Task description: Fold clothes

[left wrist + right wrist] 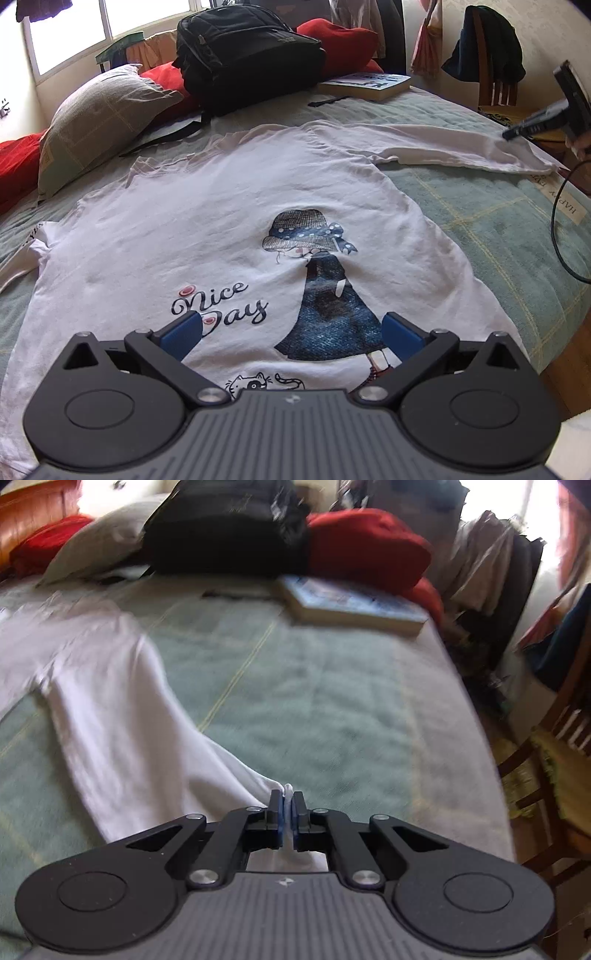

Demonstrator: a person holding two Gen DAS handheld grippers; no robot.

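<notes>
A white long-sleeved shirt (pixel 207 229) with a "Nice Day" print and a girl in a blue dress lies flat on the green bedspread (pixel 480 221). My left gripper (pixel 291 334) hovers open over its lower front, blue pads wide apart with only the print between them. One sleeve (pixel 443 147) stretches to the right, where my right gripper (pixel 511 134) pinches its cuff. In the right wrist view that gripper (pixel 287 805) is shut on a fold of the white sleeve (pixel 122 716), which trails away to the left.
A black backpack (pixel 247 51), a grey pillow (pixel 99 114), red cushions (pixel 343 40) and a book (pixel 365 85) crowd the head of the bed. A wooden chair (pixel 546 775) draped with clothes stands past the right edge. A black cable (pixel 557 229) hangs there.
</notes>
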